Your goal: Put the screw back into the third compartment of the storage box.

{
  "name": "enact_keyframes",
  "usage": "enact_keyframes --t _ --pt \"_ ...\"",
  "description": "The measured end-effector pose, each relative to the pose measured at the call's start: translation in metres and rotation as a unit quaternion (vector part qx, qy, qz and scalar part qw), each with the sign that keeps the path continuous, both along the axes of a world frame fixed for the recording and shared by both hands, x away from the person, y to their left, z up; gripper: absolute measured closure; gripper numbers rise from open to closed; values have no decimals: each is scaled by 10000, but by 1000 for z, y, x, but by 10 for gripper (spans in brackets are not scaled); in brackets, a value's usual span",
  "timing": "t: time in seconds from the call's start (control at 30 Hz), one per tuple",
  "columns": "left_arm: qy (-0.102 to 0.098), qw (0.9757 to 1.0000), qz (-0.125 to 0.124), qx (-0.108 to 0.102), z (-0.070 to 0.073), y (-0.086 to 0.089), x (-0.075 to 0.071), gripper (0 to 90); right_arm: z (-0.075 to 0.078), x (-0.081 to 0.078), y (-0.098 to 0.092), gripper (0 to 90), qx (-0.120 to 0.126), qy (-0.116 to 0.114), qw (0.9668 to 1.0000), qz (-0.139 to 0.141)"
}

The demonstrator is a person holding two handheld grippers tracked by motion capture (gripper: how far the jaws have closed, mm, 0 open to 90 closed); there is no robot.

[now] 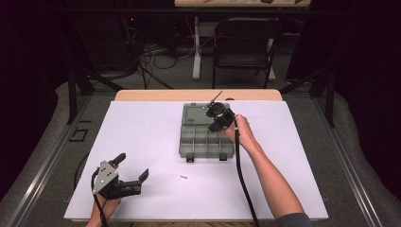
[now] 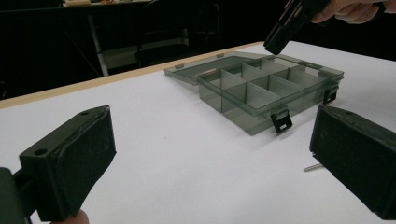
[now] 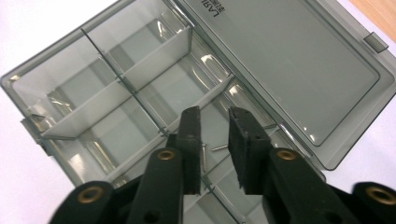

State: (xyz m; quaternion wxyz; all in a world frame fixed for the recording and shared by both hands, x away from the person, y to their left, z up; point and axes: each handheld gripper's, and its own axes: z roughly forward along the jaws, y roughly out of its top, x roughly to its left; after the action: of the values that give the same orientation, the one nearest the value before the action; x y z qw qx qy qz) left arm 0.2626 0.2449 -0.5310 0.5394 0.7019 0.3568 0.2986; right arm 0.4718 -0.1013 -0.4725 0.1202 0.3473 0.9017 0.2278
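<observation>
Two hand-held grippers show in the high view. The left hand-held gripper (image 1: 133,166) rests at the near left of the white counter (image 1: 142,132), its jaws spread wide apart with nothing between them. The right hand-held gripper (image 1: 216,112) hangs over the far right part of the open grey compartment box (image 1: 206,141), which sits at mid-counter with its lid (image 1: 195,114) laid back on the far side. A small screw (image 1: 184,177) lies alone on the counter, near of the box.

In the left gripper view, the screw (image 2: 313,167) lies just beside the right jaw.

In the right gripper view, the jaws stand slightly apart above a compartment, where two small screws (image 3: 211,150) lie.
</observation>
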Motion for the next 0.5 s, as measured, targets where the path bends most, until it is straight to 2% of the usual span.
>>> enact_keyframes --t 0.03,0.07,0.17,0.23,0.3,0.5 --pt "2 10000 -12 10 0 0 0 1 2 -2 -1 696 -4 52 10000 -49" --pt "3 10000 -12 12 0 0 0 1 4 -3 -2 657 26 -17 10000 30" --pt "11 10000 -18 8 0 0 0 1 7 -11 -3 557 197 -63 9998 36" --pt "-2 10000 -19 13 0 0 0 1 10 -18 -5 483 212 -67 9997 108" --pt "-16 10000 0 -10 0 0 0 1 11 -26 -7 439 414 -118 9990 128" --pt "-15 10000 -9 -1 0 0 0 1 14 -50 -10 253 582 -266 9975 311"
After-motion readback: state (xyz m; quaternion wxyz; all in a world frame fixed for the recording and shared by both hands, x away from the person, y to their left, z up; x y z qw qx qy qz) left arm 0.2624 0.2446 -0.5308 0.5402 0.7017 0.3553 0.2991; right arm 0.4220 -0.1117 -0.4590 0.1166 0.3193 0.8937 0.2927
